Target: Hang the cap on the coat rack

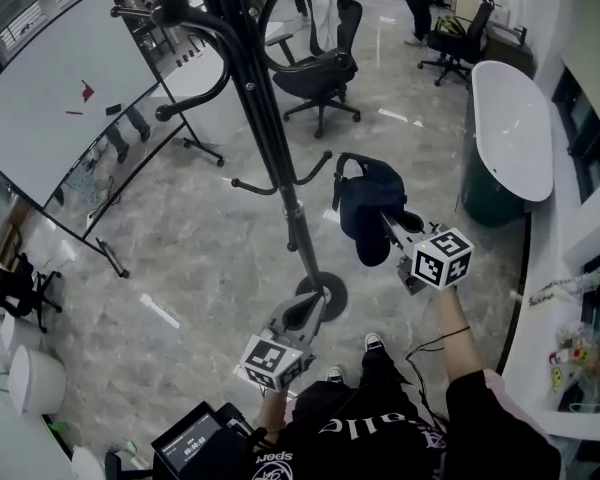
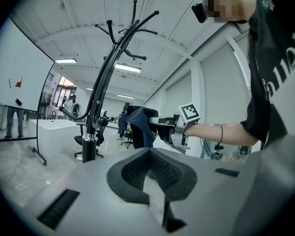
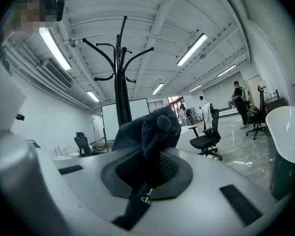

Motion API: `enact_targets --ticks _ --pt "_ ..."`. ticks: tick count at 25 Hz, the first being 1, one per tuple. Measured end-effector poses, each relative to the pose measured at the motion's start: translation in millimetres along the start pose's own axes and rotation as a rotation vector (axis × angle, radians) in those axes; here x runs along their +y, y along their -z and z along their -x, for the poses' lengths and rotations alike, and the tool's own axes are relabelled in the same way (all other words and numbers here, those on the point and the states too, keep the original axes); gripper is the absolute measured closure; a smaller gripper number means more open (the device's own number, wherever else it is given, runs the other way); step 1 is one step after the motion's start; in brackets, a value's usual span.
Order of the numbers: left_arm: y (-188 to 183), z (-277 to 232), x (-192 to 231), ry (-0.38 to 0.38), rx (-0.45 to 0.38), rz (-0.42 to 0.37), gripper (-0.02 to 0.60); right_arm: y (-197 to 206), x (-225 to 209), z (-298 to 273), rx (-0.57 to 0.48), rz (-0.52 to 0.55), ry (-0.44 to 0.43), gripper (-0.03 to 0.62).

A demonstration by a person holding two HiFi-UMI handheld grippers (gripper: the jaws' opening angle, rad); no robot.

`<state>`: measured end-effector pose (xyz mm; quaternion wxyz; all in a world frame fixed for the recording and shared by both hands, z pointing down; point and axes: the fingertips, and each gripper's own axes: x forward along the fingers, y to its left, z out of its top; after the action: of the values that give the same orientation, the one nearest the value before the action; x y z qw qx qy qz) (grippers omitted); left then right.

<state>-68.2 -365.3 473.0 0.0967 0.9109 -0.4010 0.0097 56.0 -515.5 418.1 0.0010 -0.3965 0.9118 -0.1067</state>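
We pinch the dark cap [image 3: 148,128] in our right gripper [image 3: 147,165] jaws; our left gripper [image 2: 150,157] jaws meet, empty, the coat rack [image 2: 90,140] beyond them.

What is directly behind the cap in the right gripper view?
The coat rack stands right behind the cap, its pole rising above it, with a whiteboard further back. The cap covers the pole's lower part and base, so those can't be seen here.

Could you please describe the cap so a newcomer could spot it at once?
Find the tall black coat rack on the grey floor. Just right of it, the right gripper holds the cap: dark blue, floppy, the only cloth thing there.
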Motion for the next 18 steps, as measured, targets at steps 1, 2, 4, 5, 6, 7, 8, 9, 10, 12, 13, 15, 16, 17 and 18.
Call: enact_targets --ticks 1,2,4,5,6,7,8,9,10,12,13,15,16,17,18 --pt "-5.4 -4.6 3.4 -0.019 -0.004 0.009 0.583 -2.8 -6.8 -6.3 0.003 -0.004 -0.01 0.569" --pt "-11.7 -9.1 6.5 -0.036 -0.013 0.022 0.583 -4.8 -12.6 -12.4 0.008 -0.009 -0.021 0.569" --pt "-18.1 -18.6 13.8 -0.068 -0.032 0.033 0.583 -6.2 -23.5 -24.3 0.026 -0.016 -0.051 0.569" --pt "-19.3 -24.4 17.0 -0.087 -0.032 0.034 0.583 -6.1 -29.3 -30.4 0.038 -0.017 -0.068 0.569" --pt "-20.5 -30.6 19.3 -0.106 -0.031 0.037 0.583 -5.3 -35.2 -36.9 0.05 -0.017 -0.085 0.569" --pt "-20.7 -36.6 21.7 -0.124 -0.037 0.04 0.583 -4.1 -40.4 -43.7 0.062 -0.015 -0.103 0.569" --pt "-19.9 -41.9 24.6 -0.138 -0.05 0.041 0.583 -2.4 -44.8 -50.8 0.073 -0.013 -0.12 0.569" --pt "-18.9 -46.7 27.2 -0.15 -0.062 0.042 0.583 -0.2 -48.7 -57.6 0.085 -0.011 -0.135 0.569" --pt "-18.4 -51.1 29.5 -0.162 -0.068 0.045 0.583 2.4 -52.6 -64.1 0.097 -0.01 -0.146 0.569" --pt "-18.5 -58.6 33.9 -0.187 -0.072 0.05 0.583 8.3 -60.3 -76.1 0.121 -0.012 -0.162 0.569" --pt "-19.1 -61.4 36.6 -0.202 -0.075 0.052 0.583 11.2 -64.1 -81.9 0.131 -0.016 -0.17 0.569" --pt "-21.2 -65.6 42.6 -0.233 -0.082 0.056 0.583 16.8 -71.3 -92.8 0.15 -0.03 -0.187 0.569" --pt "-22.3 -67.4 45.5 -0.247 -0.086 0.056 0.583 19.9 -74.8 -97.5 0.161 -0.035 -0.195 0.569" --pt "-23.2 -68.9 48.1 -0.26 -0.088 0.057 0.583 23.3 -78.2 -101.8 0.175 -0.038 -0.202 0.569" --pt "-23.9 -70.4 50.6 -0.273 -0.09 0.058 0.583 27.1 -81.2 -105.7 0.189 -0.037 -0.208 0.569"
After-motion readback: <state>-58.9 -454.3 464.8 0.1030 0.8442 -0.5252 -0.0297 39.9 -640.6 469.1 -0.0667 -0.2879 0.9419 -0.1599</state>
